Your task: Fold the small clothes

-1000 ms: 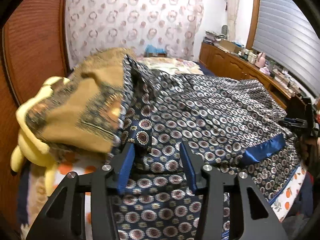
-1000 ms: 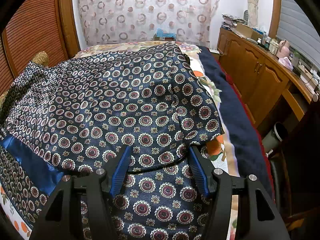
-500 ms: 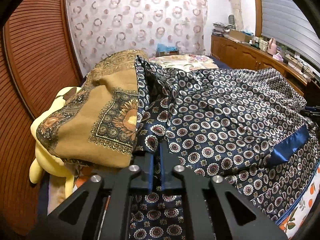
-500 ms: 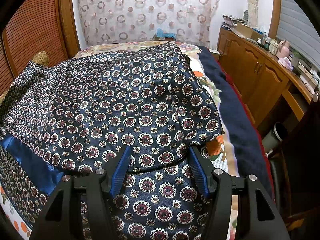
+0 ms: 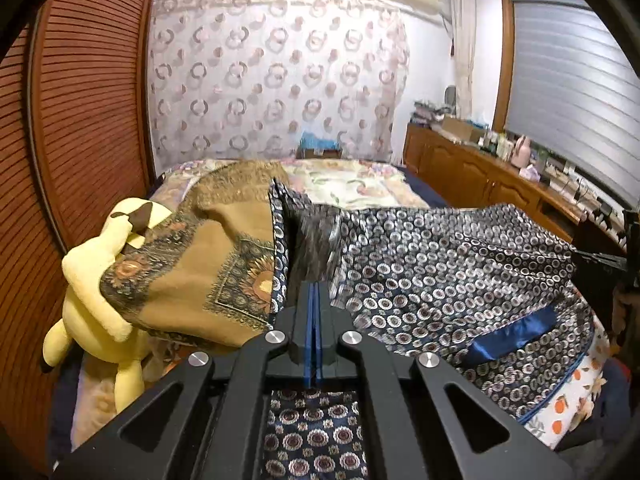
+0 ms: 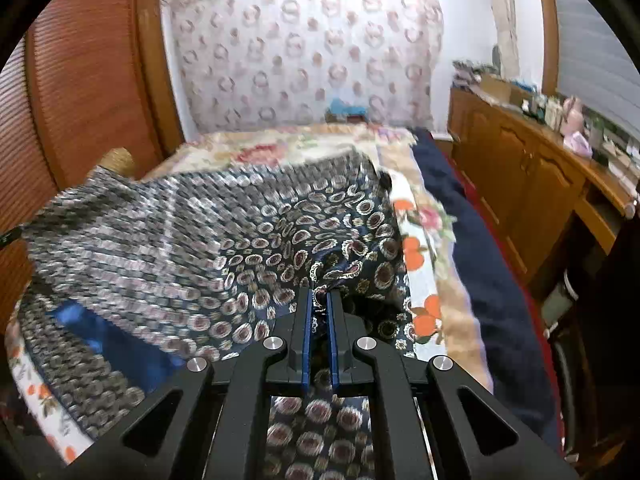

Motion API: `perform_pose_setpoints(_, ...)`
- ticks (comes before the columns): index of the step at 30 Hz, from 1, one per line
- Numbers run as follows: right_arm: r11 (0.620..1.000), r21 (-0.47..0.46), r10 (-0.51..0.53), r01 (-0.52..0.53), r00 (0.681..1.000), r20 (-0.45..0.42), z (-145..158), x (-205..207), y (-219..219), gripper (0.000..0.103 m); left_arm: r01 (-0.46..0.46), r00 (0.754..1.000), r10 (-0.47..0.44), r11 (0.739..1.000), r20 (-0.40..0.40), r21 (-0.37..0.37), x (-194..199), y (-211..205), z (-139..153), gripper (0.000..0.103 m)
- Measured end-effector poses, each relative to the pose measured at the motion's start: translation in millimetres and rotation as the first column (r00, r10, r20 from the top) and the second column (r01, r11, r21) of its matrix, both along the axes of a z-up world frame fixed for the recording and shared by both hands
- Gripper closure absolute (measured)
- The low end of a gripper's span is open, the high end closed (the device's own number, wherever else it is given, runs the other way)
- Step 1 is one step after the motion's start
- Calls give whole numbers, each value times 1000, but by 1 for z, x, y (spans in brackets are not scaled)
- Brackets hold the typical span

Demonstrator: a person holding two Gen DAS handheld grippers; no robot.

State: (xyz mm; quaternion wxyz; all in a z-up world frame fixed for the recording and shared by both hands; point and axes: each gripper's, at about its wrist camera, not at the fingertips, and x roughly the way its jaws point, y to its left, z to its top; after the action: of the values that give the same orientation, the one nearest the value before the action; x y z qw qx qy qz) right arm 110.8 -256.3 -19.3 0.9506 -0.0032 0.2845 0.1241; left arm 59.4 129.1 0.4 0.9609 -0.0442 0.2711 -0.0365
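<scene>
A navy garment with round medallion print and a plain blue satin band [image 5: 516, 332] lies spread over the bed. My left gripper [image 5: 314, 286] is shut on the garment [image 5: 440, 264] at its left edge, and the pinched fold rises off the bed. My right gripper [image 6: 319, 294] is shut on the garment [image 6: 248, 248] at its right edge, where a bunch of cloth shows between the blue pads. In both views the cloth is lifted and blurred. The right gripper shows at the far right edge of the left wrist view.
A tan patterned cloth [image 5: 208, 264] drapes over a yellow plush toy [image 5: 96, 312] at the bed's left. A slatted wooden wardrobe [image 5: 80, 120] stands on the left, a wooden cabinet [image 6: 532, 184] with clutter on the right. A floral sheet [image 6: 424, 280] and dark blanket [image 6: 472, 240] cover the bed.
Both grippers went from open to shut, the left first and the right after it. Both have risen, pulling the garment's near edge up off the bed.
</scene>
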Motion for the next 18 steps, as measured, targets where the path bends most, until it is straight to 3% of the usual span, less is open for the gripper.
perform_pose_setpoints(4,1000,6,23,-23,999,35,8,-31,-6,97,0,1000,1,999,20,-53,-17,11,4,102)
perform_pose_setpoints(7,1000,0,30,-30,999,40,2,-47,-8,97,-37,999,37,999,12,-9,-13,13,-4,101)
perform_pose_setpoints(10,1000,-14,26,-25,1000,18,-8,-42,-8,97,-31,999,30,999,-46,-21,3,13,-15,100)
perform_pose_setpoints(11,1000,-13,24,-24,1000,11,-11,-38,-8,97,-30,998,29,999,-60,-17,7,13,-19,96)
perform_pose_setpoints(13,1000,-13,25,-25,1000,4,-12,-31,-1,97,-20,997,20,1000,-71,8,12,7,-26,59)
perform_pose_setpoints(16,999,-25,26,-26,1000,0,-12,-23,4,97,21,996,-17,999,-92,44,21,-6,-34,45)
perform_pose_setpoints(18,999,-29,29,-29,1000,-2,-9,-22,7,97,31,994,-24,997,-102,73,29,-13,-39,43)
